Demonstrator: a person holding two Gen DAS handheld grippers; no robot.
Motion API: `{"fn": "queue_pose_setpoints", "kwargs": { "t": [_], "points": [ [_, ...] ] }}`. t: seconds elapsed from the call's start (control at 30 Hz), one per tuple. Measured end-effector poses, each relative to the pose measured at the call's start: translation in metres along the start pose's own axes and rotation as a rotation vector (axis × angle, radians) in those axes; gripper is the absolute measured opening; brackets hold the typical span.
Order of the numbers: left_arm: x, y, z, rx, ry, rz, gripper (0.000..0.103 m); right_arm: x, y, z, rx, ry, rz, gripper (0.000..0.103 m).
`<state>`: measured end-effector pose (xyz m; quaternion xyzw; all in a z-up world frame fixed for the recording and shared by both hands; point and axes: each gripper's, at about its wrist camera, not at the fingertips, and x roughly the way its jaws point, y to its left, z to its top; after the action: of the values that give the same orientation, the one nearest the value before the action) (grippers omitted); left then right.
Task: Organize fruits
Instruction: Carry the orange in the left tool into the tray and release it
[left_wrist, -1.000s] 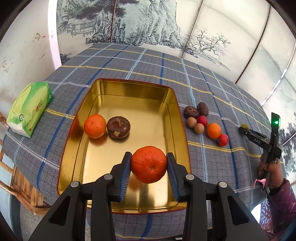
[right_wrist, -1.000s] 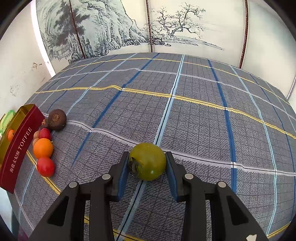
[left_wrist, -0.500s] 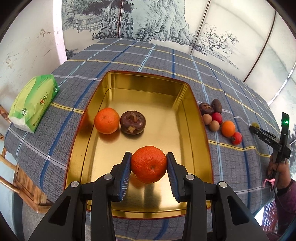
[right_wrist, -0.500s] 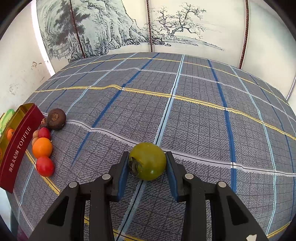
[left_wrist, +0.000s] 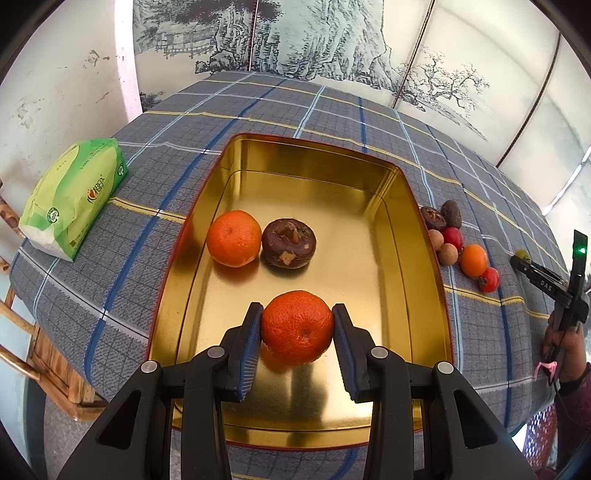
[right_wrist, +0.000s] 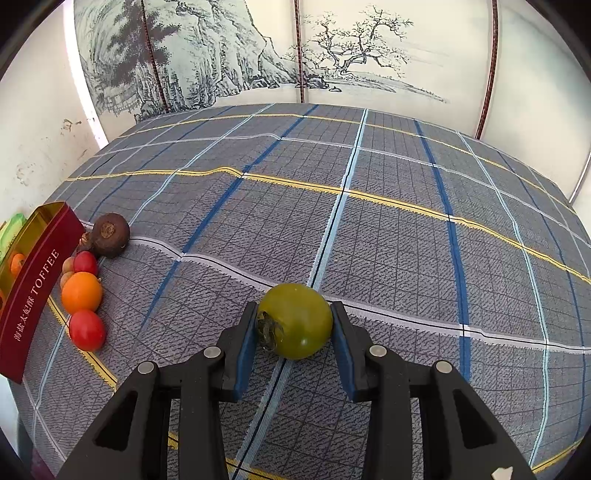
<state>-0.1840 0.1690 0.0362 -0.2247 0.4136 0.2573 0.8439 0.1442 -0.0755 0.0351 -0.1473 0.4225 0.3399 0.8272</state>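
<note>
Your left gripper (left_wrist: 297, 334) clamps a round orange mandarin (left_wrist: 297, 332) above the gold metal tin (left_wrist: 424, 236); your right gripper (right_wrist: 294, 325) clamps a green tomato (right_wrist: 295, 321).

Each black gripper (left_wrist: 297, 332) has blue pads (left_wrist: 249, 347) and silver screws (left_wrist: 216, 352).

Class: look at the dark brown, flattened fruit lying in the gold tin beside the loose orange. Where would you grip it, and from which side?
Grip the dark brown fruit across its wide, rounded middle, coming down from above. Its stub points up, so the flanks are the even surfaces. Set the fingers on its near and far sides: the loose orange crowds its left flank.
</note>
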Motion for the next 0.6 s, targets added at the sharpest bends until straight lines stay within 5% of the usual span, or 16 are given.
{"fn": "queue_pose_setpoints", "kwargs": {
  "t": [0.6],
  "points": [
    [0.013, 0.003, -0.002, 0.044, -0.014, 0.097, 0.039, 0.002, 0.005, 0.003, -0.003, 0.003, -0.006, 0.036]
  ]
}}
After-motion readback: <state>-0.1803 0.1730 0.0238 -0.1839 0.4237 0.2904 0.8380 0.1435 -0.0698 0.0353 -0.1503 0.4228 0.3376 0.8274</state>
